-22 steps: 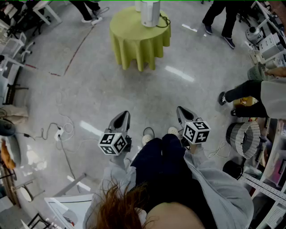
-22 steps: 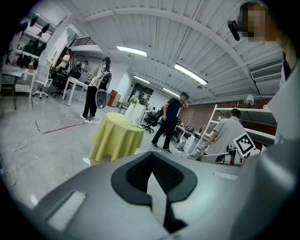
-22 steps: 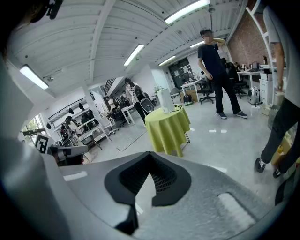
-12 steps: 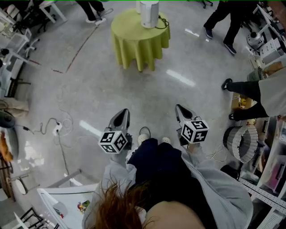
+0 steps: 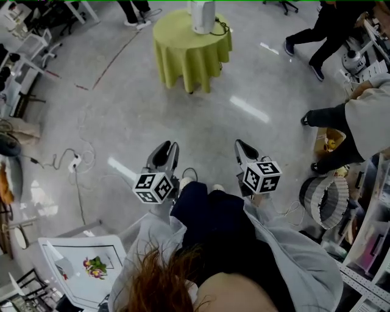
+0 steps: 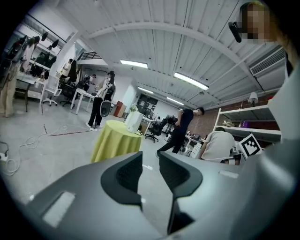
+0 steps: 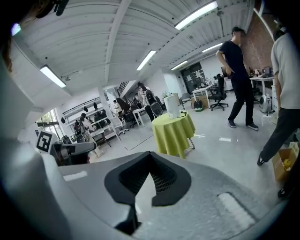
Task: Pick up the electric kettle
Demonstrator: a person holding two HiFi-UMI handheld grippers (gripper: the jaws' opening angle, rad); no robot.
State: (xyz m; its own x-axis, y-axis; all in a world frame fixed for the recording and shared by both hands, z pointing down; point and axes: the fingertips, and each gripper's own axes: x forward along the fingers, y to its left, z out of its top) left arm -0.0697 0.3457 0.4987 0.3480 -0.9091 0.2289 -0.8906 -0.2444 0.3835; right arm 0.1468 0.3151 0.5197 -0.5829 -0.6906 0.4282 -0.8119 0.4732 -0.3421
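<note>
Several bystanders [image 5: 323, 36], power strip [image 5: 74, 163] around kettle's [image 5: 203, 15] green table [image 5: 192, 52].

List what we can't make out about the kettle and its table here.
1. White electric kettle: in the head view its upper part is cut off by the top edge, so the lid is unseen.
2. Same kettle, left and right gripper views: too small to tell handle or switch.
3. Round table: in the head view its yellow-green cloth hides the tabletop and frame.

Head view steeply downward, both gripper views low, forward, sharing distant table [image 5: 190, 58]
</note>
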